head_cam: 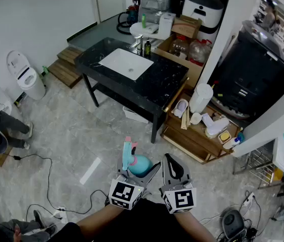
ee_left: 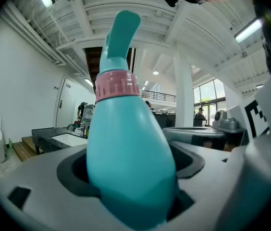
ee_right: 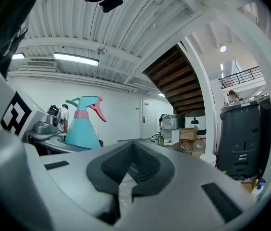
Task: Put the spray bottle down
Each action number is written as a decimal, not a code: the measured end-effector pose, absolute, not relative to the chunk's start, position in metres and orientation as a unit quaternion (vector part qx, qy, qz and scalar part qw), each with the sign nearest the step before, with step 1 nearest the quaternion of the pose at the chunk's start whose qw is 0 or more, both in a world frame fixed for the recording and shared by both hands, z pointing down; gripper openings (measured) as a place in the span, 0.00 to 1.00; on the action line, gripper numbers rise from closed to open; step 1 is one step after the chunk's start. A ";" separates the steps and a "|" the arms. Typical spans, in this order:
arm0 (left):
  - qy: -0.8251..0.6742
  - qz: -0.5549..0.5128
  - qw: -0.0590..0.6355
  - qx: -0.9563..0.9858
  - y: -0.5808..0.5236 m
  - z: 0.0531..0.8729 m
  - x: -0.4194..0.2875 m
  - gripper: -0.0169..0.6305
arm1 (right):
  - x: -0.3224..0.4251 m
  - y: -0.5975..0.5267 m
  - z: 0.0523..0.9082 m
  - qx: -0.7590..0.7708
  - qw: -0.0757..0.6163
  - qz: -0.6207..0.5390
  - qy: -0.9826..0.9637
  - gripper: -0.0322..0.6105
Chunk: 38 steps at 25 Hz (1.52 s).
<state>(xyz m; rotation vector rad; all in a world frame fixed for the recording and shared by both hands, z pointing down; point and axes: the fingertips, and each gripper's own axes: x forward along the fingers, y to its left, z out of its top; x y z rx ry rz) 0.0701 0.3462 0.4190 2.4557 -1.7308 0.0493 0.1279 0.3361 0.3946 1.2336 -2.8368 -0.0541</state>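
Note:
The spray bottle (head_cam: 138, 164) is teal with a pink collar and pink trigger. It stands upright between the jaws of my left gripper (head_cam: 138, 172), which is shut on its body, held above the floor in front of me. In the left gripper view the spray bottle (ee_left: 126, 148) fills the middle, with the left gripper (ee_left: 131, 179) closed round its lower half. My right gripper (head_cam: 170, 161) sits just to the right, jaws shut with nothing in them. From the right gripper view the spray bottle (ee_right: 82, 126) shows at the left, beyond the shut right gripper (ee_right: 131, 159).
A black table (head_cam: 162, 84) with a white sink (head_cam: 126, 63) stands ahead. To its right is a low wooden shelf (head_cam: 195, 142) with bottles and cups. A white bin (head_cam: 27, 77) and a seated person (head_cam: 3, 122) are at the left. Cables (head_cam: 49, 183) lie on the tiled floor.

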 end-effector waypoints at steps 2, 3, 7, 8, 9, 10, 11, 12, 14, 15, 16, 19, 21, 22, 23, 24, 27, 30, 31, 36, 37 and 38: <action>-0.582 0.019 0.061 0.811 0.347 0.418 0.072 0.69 | 0.134 0.335 0.396 0.405 0.022 -0.016 -0.914 0.07; -0.585 0.020 0.057 0.809 0.347 0.418 0.073 0.69 | 0.137 0.335 0.397 0.408 0.020 -0.014 -0.913 0.07; -0.598 0.022 0.045 0.800 0.348 0.416 0.070 0.69 | 0.148 0.334 0.400 0.414 0.000 0.010 -0.910 0.07; -0.602 0.024 0.043 0.797 0.349 0.416 0.067 0.69 | 0.150 0.333 0.400 0.416 -0.004 0.015 -0.909 0.07; -0.606 0.027 0.043 0.794 0.349 0.416 0.064 0.69 | 0.151 0.333 0.401 0.417 -0.006 0.018 -0.909 0.07; -0.609 0.029 0.044 0.791 0.349 0.416 0.061 0.69 | 0.153 0.332 0.401 0.418 -0.006 0.019 -0.908 0.07; -0.610 0.032 0.048 0.790 0.349 0.417 0.058 0.69 | 0.156 0.332 0.402 0.418 -0.004 0.018 -0.908 0.07; -0.610 0.034 0.053 0.790 0.348 0.418 0.056 0.69 | 0.158 0.332 0.403 0.417 -0.001 0.017 -0.909 0.07; -0.608 0.037 0.058 0.791 0.346 0.420 0.052 0.69 | 0.163 0.332 0.408 0.417 0.005 0.020 -0.909 0.07; -0.608 0.039 0.056 0.791 0.345 0.419 0.050 0.69 | 0.166 0.331 0.412 0.418 0.008 0.022 -0.908 0.07; -0.608 0.041 0.053 0.791 0.343 0.419 0.048 0.69 | 0.168 0.330 0.415 0.419 0.010 0.025 -0.907 0.07; -0.608 0.039 0.052 0.791 0.333 0.417 0.046 0.69 | 0.171 0.325 0.421 0.426 0.015 0.034 -0.904 0.07; -0.605 0.039 0.057 0.793 0.322 0.419 0.047 0.69 | 0.171 0.320 0.420 0.430 0.016 0.033 -0.902 0.07; -0.603 0.040 0.058 0.795 0.315 0.420 0.048 0.69 | 0.170 0.317 0.421 0.431 0.017 0.033 -0.902 0.07; -0.601 0.041 0.058 0.796 0.309 0.422 0.049 0.69 | 0.169 0.314 0.422 0.431 0.018 0.034 -0.901 0.07; -0.599 0.043 0.056 0.798 0.301 0.423 0.050 0.69 | 0.168 0.309 0.424 0.431 0.020 0.034 -0.902 0.07; -0.590 0.042 0.056 0.804 0.277 0.423 0.053 0.69 | 0.164 0.288 0.425 0.433 0.032 0.030 -0.901 0.07; -0.578 0.043 0.055 0.813 0.257 0.425 0.054 0.69 | 0.160 0.268 0.421 0.439 0.030 0.025 -0.898 0.07; -0.576 0.043 0.054 0.815 0.250 0.426 0.054 0.69 | 0.158 0.260 0.419 0.441 0.029 0.021 -0.897 0.07; -0.568 0.036 0.060 0.820 0.203 0.431 0.044 0.69 | 0.140 0.206 0.420 0.445 0.038 0.017 -0.895 0.07; -0.567 0.036 0.060 0.821 0.195 0.431 0.039 0.69 | 0.134 0.197 0.419 0.443 0.037 0.018 -0.896 0.07; -0.566 0.035 0.061 0.821 0.186 0.430 0.034 0.69 | 0.128 0.188 0.418 0.439 0.037 0.018 -0.898 0.07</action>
